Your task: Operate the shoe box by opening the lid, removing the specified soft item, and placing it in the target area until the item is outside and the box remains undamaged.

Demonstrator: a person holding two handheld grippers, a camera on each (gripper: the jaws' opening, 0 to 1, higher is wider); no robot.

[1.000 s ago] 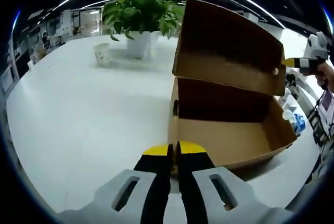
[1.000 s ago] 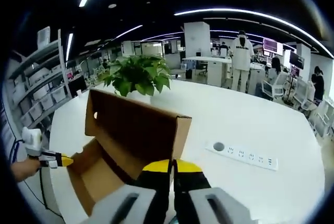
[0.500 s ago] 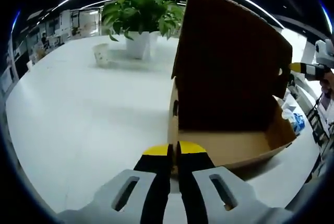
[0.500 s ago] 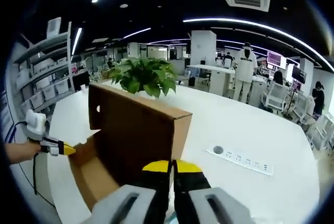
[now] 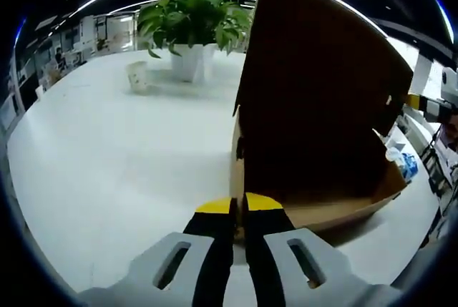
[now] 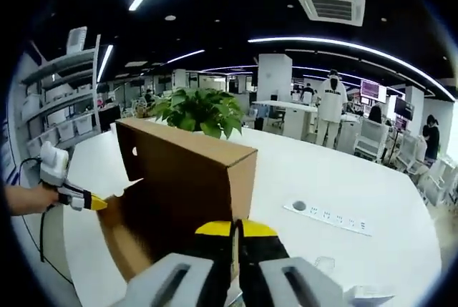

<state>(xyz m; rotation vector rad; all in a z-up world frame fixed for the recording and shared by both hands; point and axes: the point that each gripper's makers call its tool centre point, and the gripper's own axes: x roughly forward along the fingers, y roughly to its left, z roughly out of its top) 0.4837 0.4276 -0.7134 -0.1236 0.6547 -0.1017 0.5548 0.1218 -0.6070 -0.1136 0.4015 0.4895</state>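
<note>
A brown cardboard shoe box (image 5: 336, 210) stands on the white table (image 5: 107, 157). Its lid (image 5: 322, 85) is raised almost upright and hides most of the inside. My left gripper (image 5: 238, 204) is shut at the box's near end wall, which sits as a thin brown strip between the yellow tips. That gripper also appears at the box's end (image 6: 71, 196) in the right gripper view. My right gripper (image 6: 235, 230) is shut on the lid's free edge, with the lid's outer face (image 6: 186, 174) just ahead of it. In the left gripper view, the right gripper (image 5: 429, 105) sits at the lid's right edge.
A potted plant (image 5: 193, 21) and a small white cup (image 5: 138, 74) stand beyond the box. A power strip (image 6: 335, 216) lies on the table to the right. Blue and white items (image 5: 404, 164) lie past the box's far side. People (image 6: 331, 103) and desks fill the background.
The lid has swung from half raised to nearly upright, darkening the box's inside. The right gripper rose with its edge. The left gripper kept its place at the box's end.
</note>
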